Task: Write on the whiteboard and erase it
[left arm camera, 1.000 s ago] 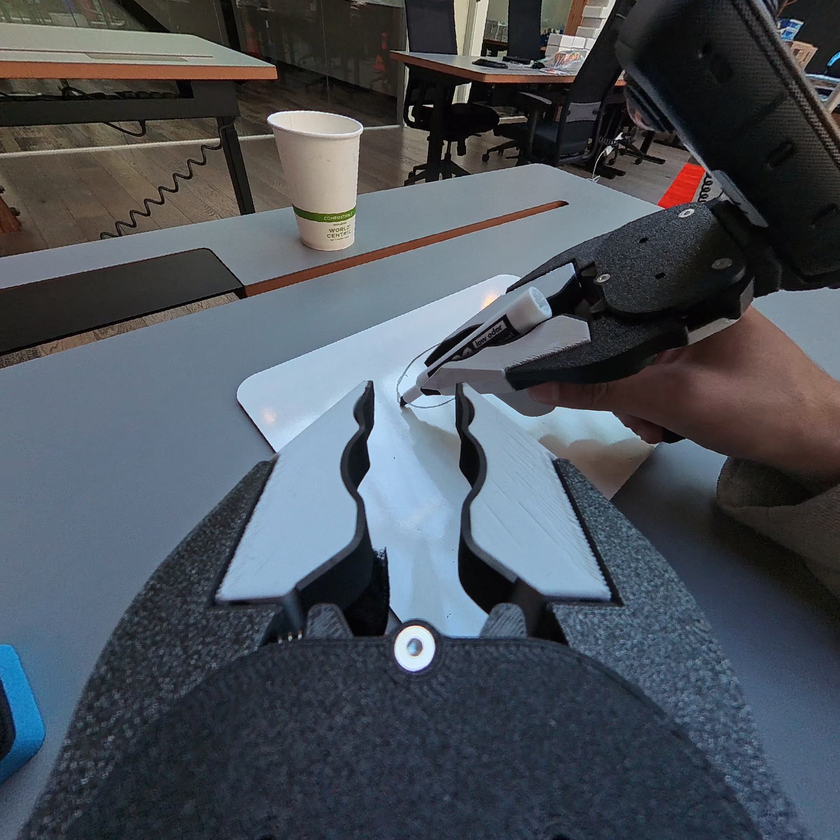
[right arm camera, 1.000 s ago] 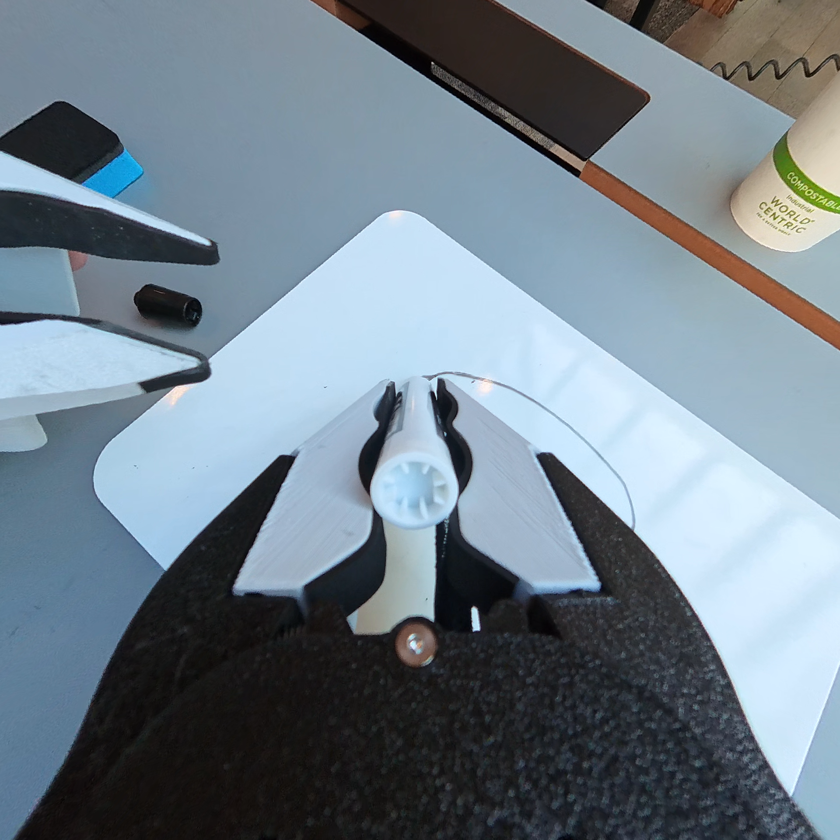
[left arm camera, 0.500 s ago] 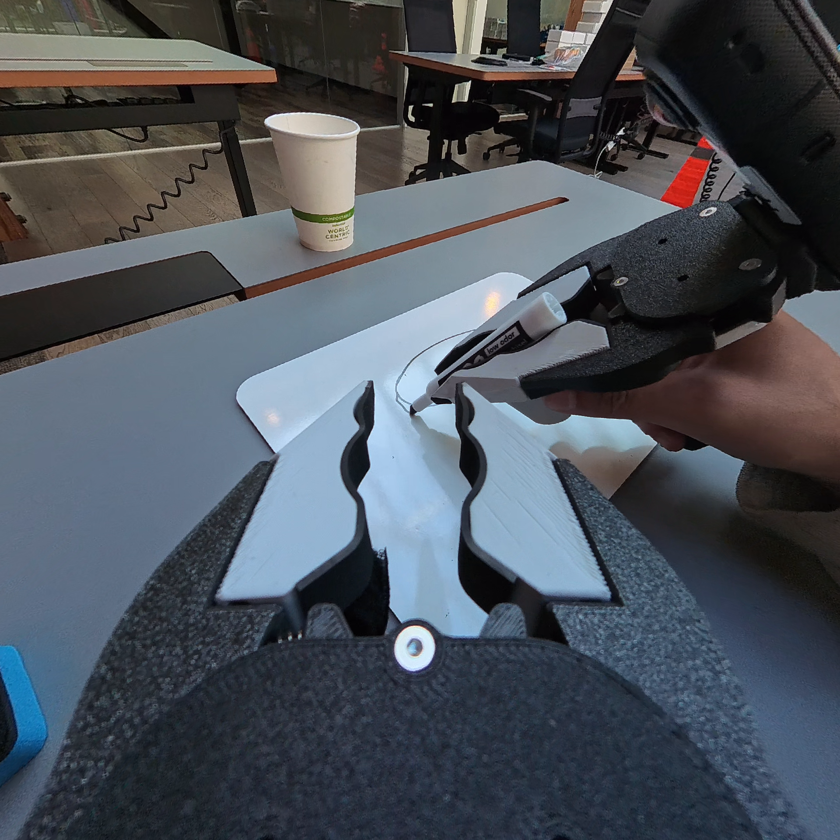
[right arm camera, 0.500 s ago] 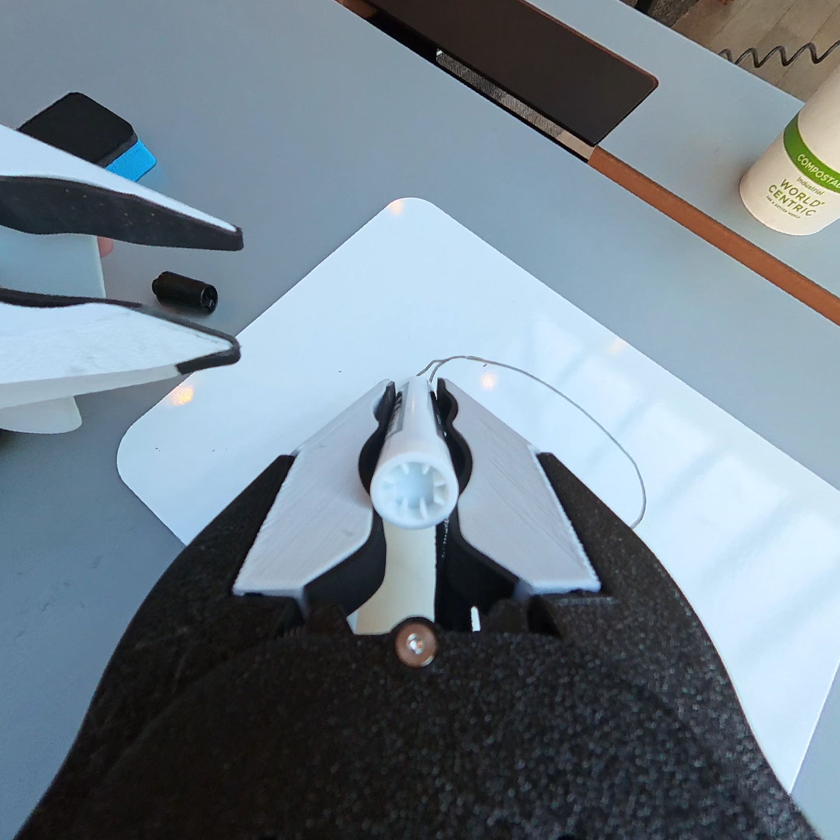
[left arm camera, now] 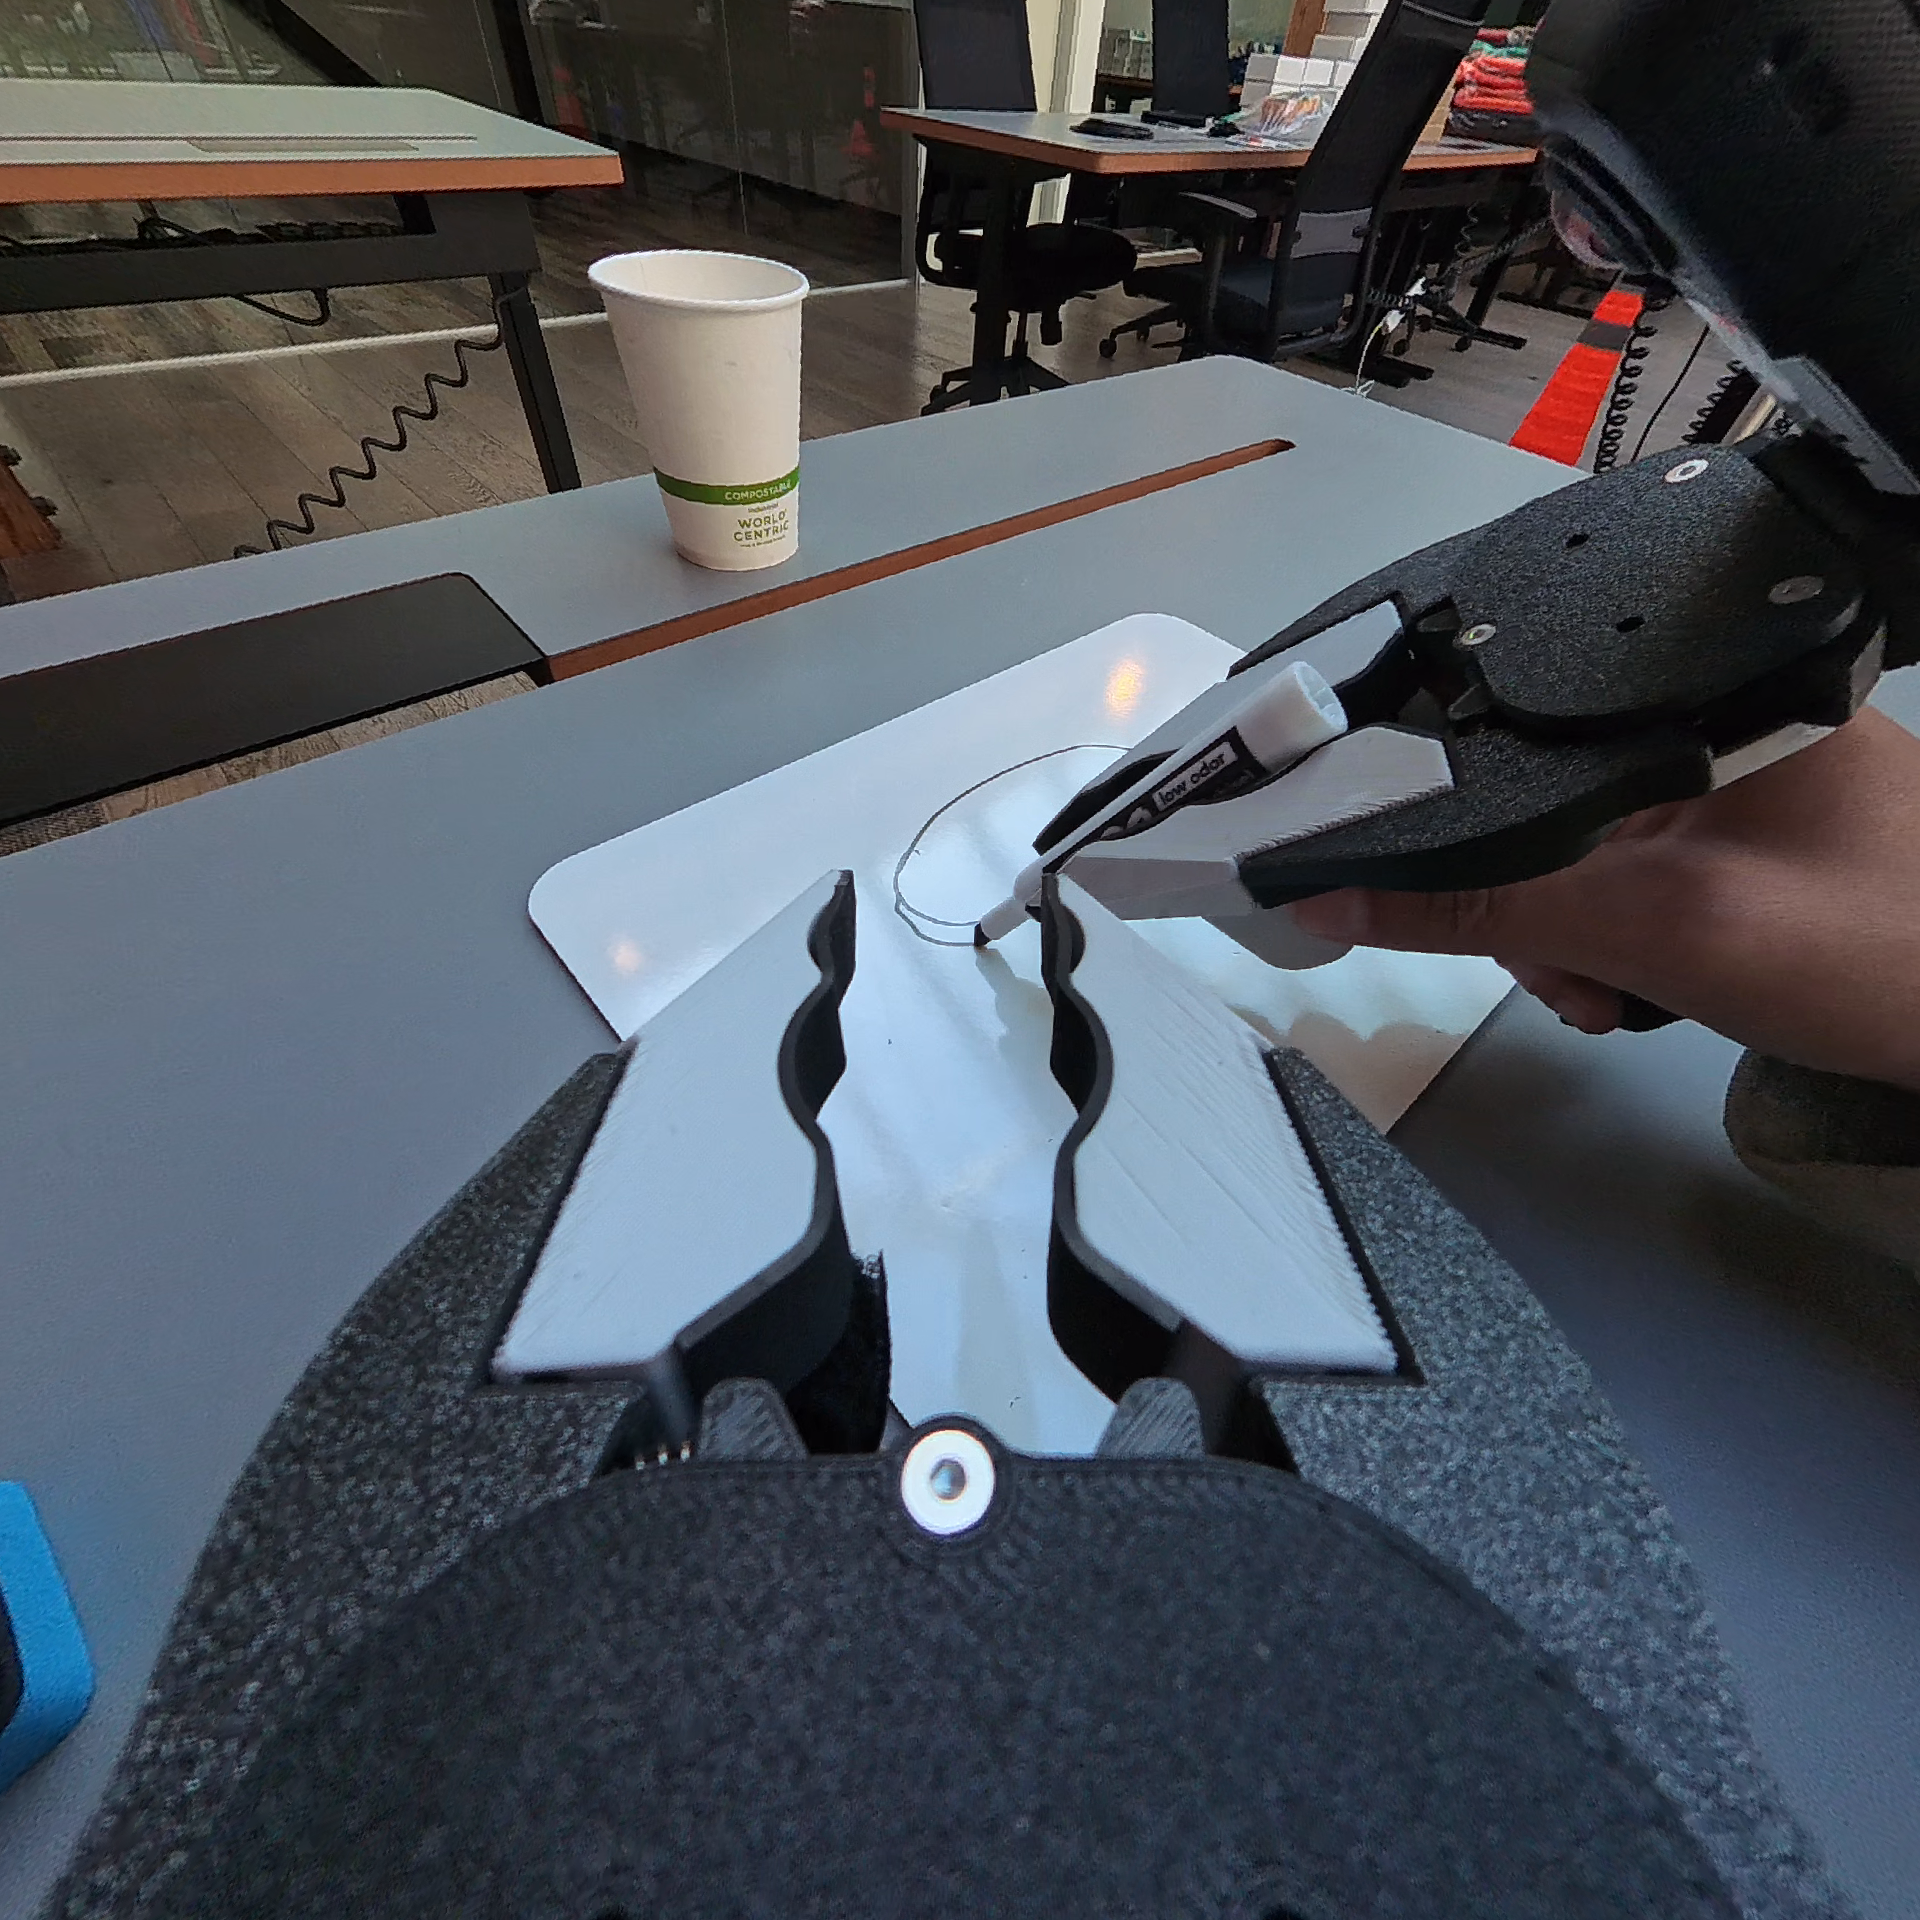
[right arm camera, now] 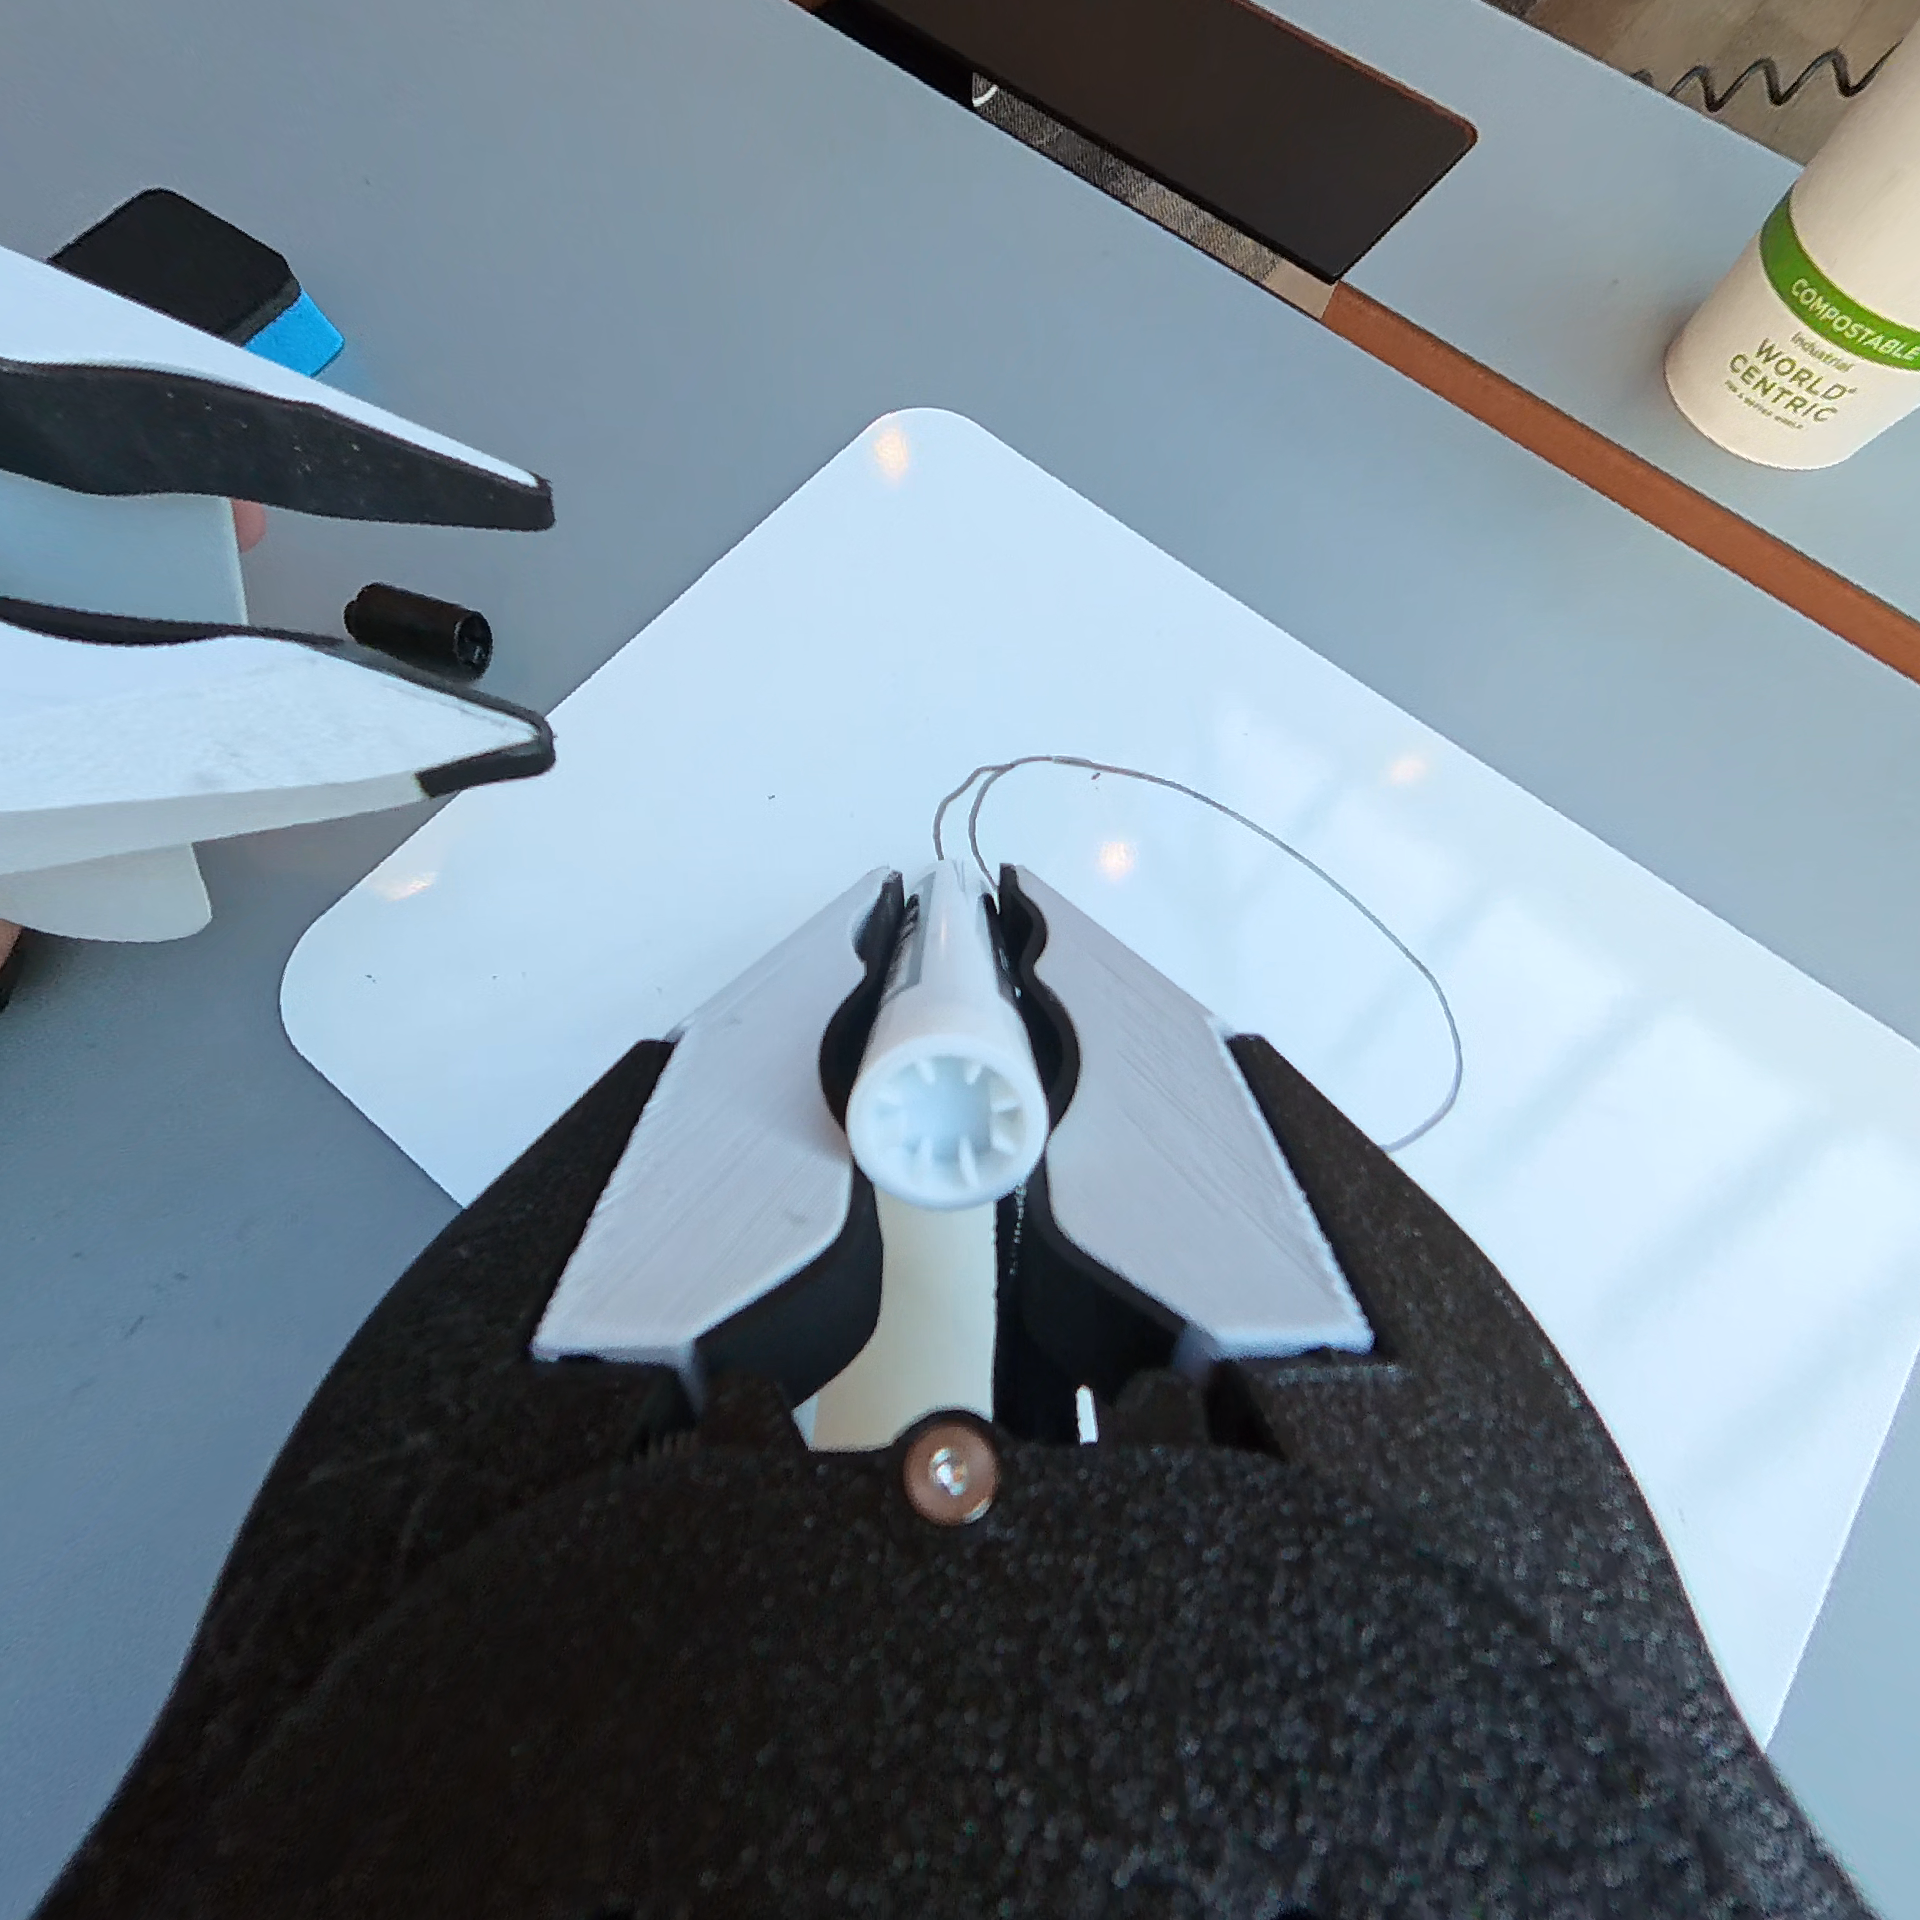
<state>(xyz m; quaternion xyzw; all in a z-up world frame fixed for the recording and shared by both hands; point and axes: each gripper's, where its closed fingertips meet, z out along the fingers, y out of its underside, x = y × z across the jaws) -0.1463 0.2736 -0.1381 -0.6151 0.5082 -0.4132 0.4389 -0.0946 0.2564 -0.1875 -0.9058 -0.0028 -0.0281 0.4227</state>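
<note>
Right gripper (right arm camera: 948, 883) jaws pinching dry-erase marker (right arm camera: 940, 1049), tip on whiteboard (right arm camera: 727, 810) closing an oval line (right arm camera: 1351, 894); left gripper (left arm camera: 945, 914) jaws spread, empty, at 9 o'clock.

The right tool (right arm camera: 948, 883) hides the marker's (right arm camera: 951, 1049) tip and the drawn loop's (right arm camera: 1299, 862) near side. The paper cup (right arm camera: 1808, 343) and blue eraser (left arm camera: 36, 1652) are cut off at picture edges.

One marker (right arm camera: 951, 1049), one black cap (right arm camera: 416, 631) and one eraser (right arm camera: 223, 281). One whiteboard (right arm camera: 727, 790); beyond it, one paper cup (left arm camera: 717, 405).
</note>
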